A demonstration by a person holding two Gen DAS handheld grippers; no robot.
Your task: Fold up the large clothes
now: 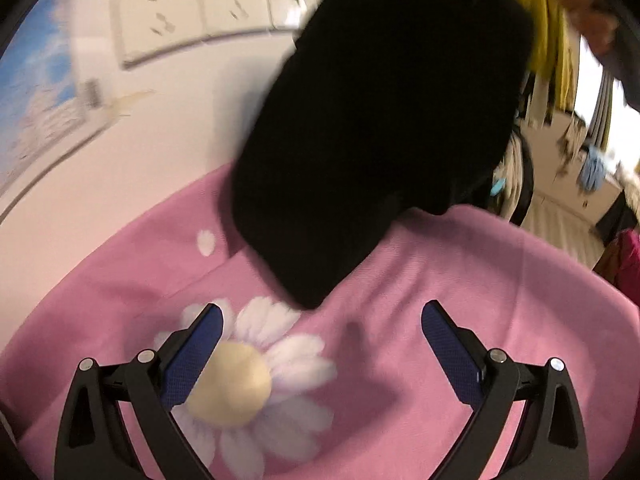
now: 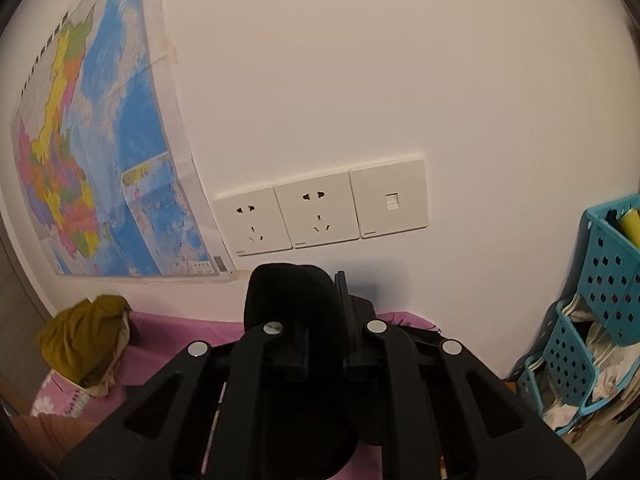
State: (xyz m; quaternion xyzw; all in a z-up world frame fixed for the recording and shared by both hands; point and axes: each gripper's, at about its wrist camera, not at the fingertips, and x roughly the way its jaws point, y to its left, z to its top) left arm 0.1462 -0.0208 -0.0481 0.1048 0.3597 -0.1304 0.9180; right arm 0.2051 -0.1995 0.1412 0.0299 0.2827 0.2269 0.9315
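A black garment [image 1: 380, 120] hangs in the air over a pink bedsheet [image 1: 480, 300] printed with a large daisy [image 1: 228, 388]. Its lower end dangles just ahead of my left gripper [image 1: 324, 308], which is open low over the sheet with nothing between its blue pads [image 1: 192, 360]. The garment's top runs up toward a blurred yellow shape and a hand [image 1: 588, 20] at the upper right. In the right wrist view my right gripper [image 2: 320, 292] is shut on a bunched fold of the black garment [image 2: 288, 296], raised above the pink sheet [image 2: 180, 332] and facing the wall.
Wall sockets [image 2: 320, 208] and a taped map [image 2: 100, 152] are straight ahead. An olive cloth [image 2: 88, 336] lies on a bag at the bed's left. Stacked blue perforated baskets [image 2: 600, 292] stand at the right. Hanging clothes [image 1: 592, 132] fill the room behind.
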